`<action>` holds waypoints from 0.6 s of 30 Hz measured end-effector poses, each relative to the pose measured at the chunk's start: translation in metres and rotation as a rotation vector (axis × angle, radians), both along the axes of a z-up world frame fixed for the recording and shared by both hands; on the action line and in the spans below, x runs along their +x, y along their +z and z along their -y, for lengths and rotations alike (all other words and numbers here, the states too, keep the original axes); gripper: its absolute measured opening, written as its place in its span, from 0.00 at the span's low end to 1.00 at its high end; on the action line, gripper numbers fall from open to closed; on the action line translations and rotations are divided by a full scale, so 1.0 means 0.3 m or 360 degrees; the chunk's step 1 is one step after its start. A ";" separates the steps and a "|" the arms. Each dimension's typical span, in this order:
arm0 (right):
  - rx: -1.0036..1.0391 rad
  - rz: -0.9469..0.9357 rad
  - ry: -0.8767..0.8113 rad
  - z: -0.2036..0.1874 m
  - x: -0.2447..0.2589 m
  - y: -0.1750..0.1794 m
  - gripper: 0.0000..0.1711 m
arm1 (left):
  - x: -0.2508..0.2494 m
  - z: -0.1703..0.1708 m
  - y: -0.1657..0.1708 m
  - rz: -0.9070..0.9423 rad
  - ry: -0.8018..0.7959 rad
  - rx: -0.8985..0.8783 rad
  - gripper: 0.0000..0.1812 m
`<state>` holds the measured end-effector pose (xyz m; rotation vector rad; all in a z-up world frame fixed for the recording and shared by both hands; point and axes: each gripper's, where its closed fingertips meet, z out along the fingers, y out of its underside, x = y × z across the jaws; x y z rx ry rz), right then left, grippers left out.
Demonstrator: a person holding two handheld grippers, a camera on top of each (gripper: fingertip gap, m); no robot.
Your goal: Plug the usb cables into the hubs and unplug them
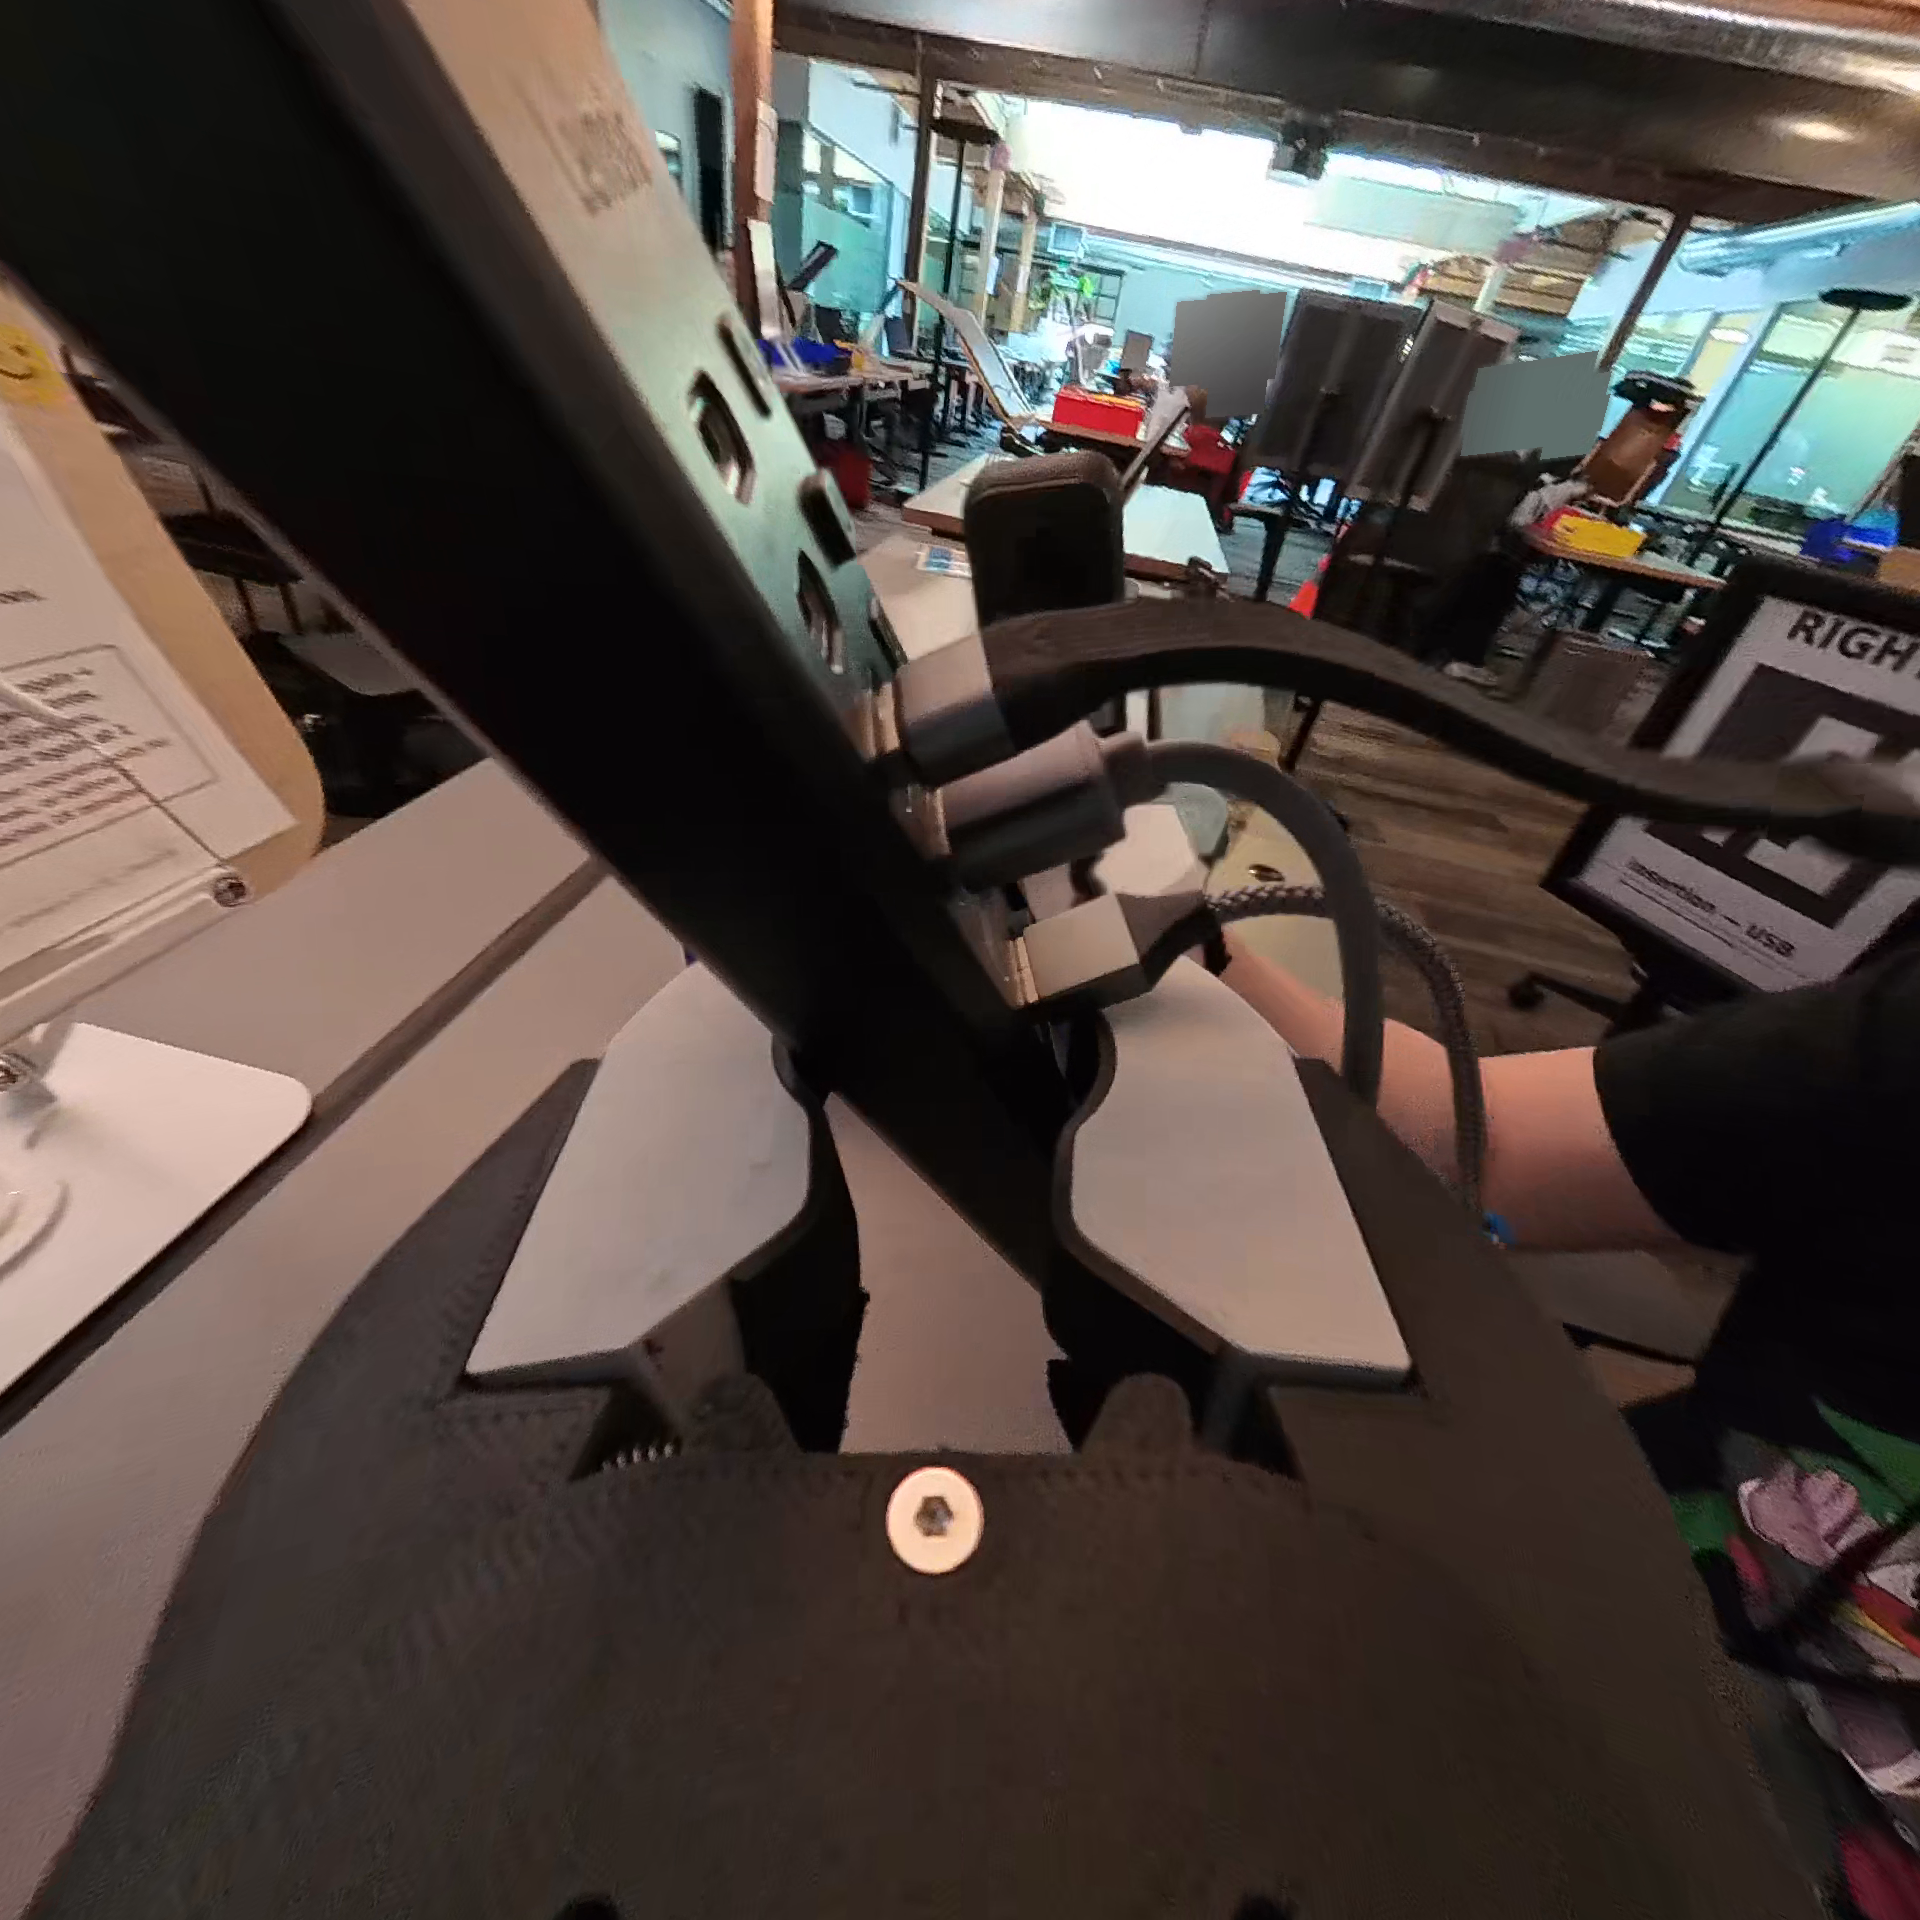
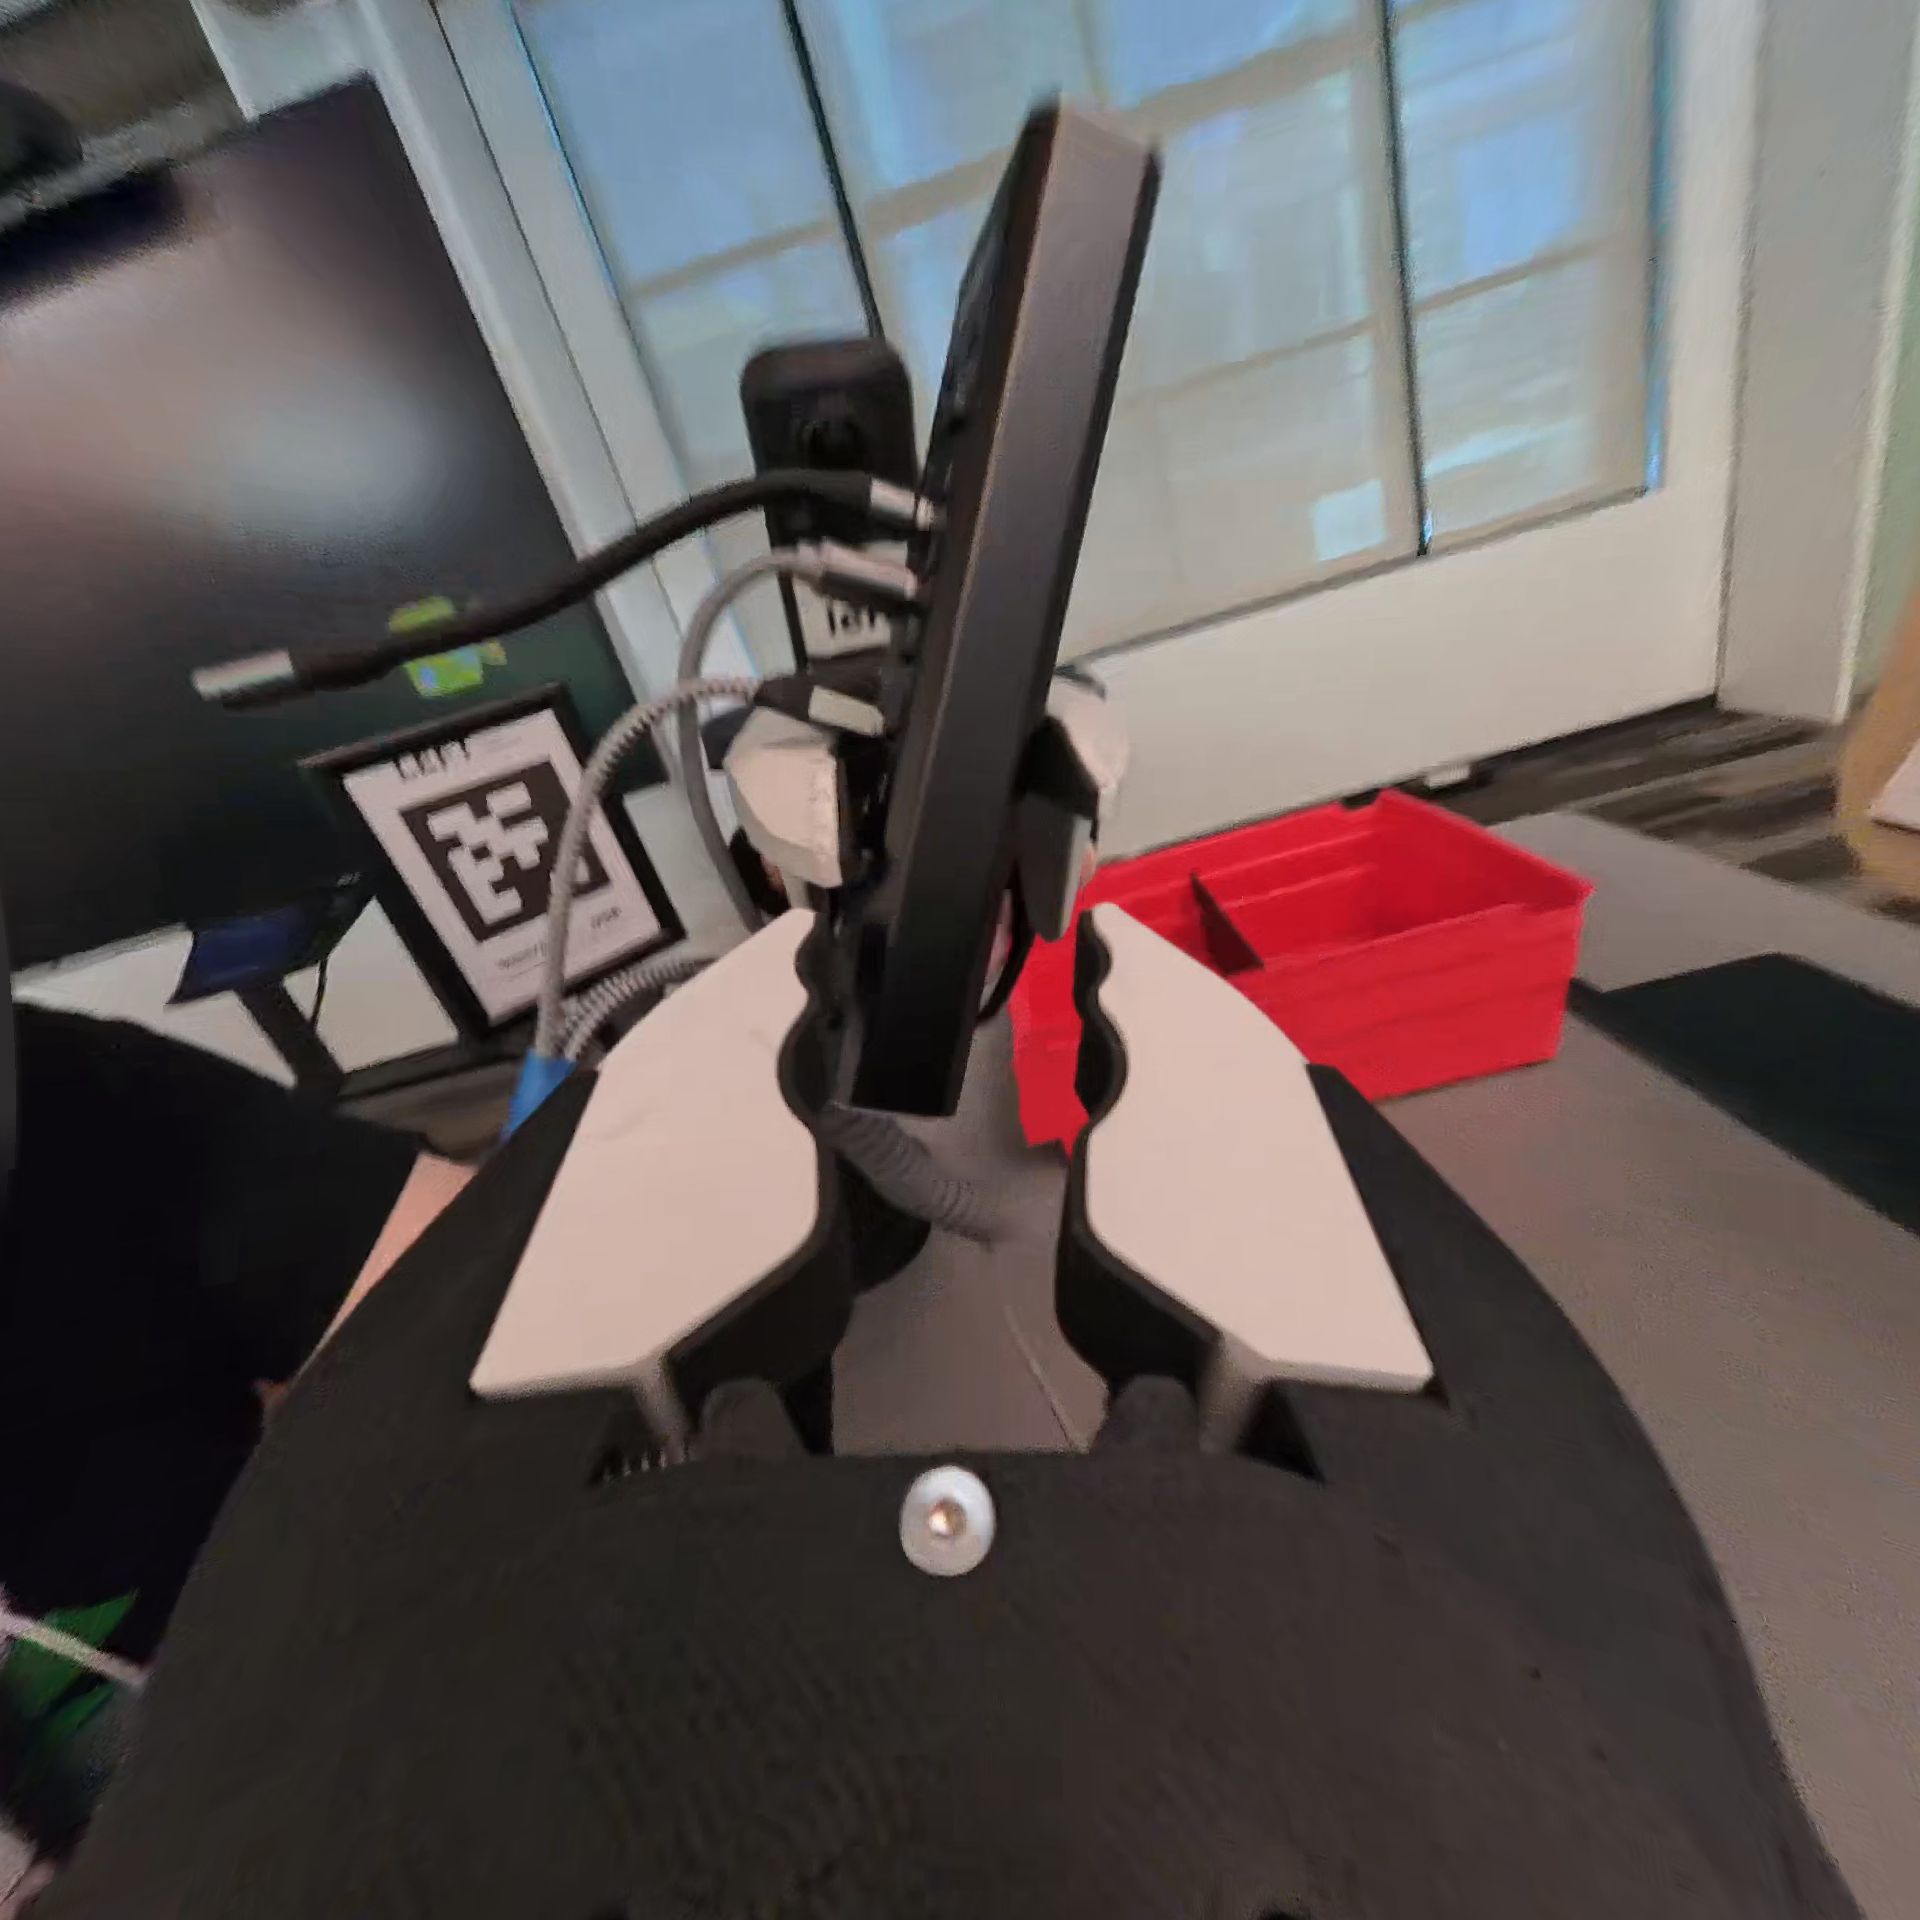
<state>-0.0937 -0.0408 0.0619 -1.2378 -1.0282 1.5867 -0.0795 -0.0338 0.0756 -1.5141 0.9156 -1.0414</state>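
A long black USB hub (image 1: 582, 499) is held tilted in the air. My left gripper (image 1: 935, 1049) is shut on it, and the hub fills the gap between its white fingers. Three cables are plugged into the hub's side: a black one (image 1: 1351, 665), a grey one (image 1: 1340, 894) and a braided one (image 1: 1449, 1049). My right gripper (image 2: 945, 971) is open and straddles the hub's lower end (image 2: 914, 997), with a gap on the right side. One right fingertip (image 1: 1091, 940) shows beside the lowest plug. The left gripper's fingertips (image 2: 790, 800) clamp the hub's middle.
A red divided bin (image 2: 1351, 935) stands on the grey table (image 2: 1558, 1351) behind the hub, with a black mat (image 2: 1766, 1070) to its right. Framed marker signs (image 2: 499, 831) (image 1: 1766, 790) stand nearby. A dark monitor (image 2: 208, 468) is left. A white stand with a sheet (image 1: 104, 748) is left.
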 end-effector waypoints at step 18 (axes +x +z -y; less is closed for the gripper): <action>-0.0236 0.0203 0.0454 0.103 -0.102 -0.120 0.20 | 0.009 0.010 -0.115 -0.0211 -0.0108 -0.0268 0.24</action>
